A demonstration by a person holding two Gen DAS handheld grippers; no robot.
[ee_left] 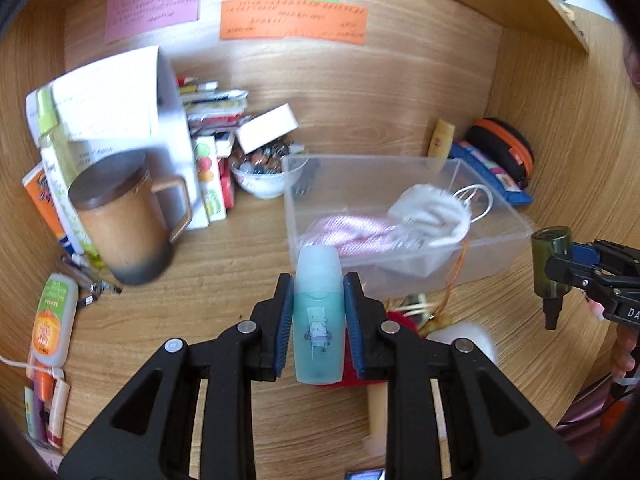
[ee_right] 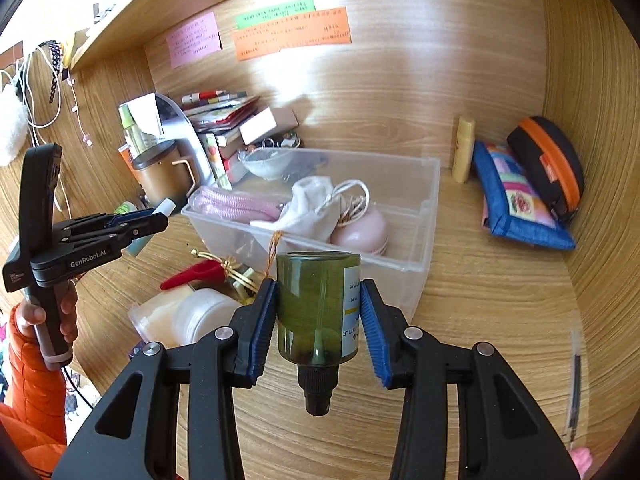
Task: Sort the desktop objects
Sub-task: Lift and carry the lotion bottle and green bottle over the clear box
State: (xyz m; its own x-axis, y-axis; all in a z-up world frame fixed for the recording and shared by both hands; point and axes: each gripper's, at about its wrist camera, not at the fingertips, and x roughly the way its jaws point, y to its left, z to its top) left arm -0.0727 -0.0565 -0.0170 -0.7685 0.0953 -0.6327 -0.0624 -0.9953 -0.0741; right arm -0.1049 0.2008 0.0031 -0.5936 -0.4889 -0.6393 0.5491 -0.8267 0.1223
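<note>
Left gripper (ee_left: 319,316): I'm pinching the blue bottle (ee_left: 319,320), raised to carry.
Right gripper (ee_right: 320,320): I'm clamping the green bottle (ee_right: 316,308) cap-down, bound for the clear bin (ee_right: 420,248), I judge.

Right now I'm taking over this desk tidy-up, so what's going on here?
A person is holding a claw in each hand above the wooden desk. The left claw is shut on a small translucent blue bottle. The right claw is shut on a dark green glass bottle, cap end toward the camera. Ahead stands a clear plastic bin already holding a white cloth pouch.
</note>
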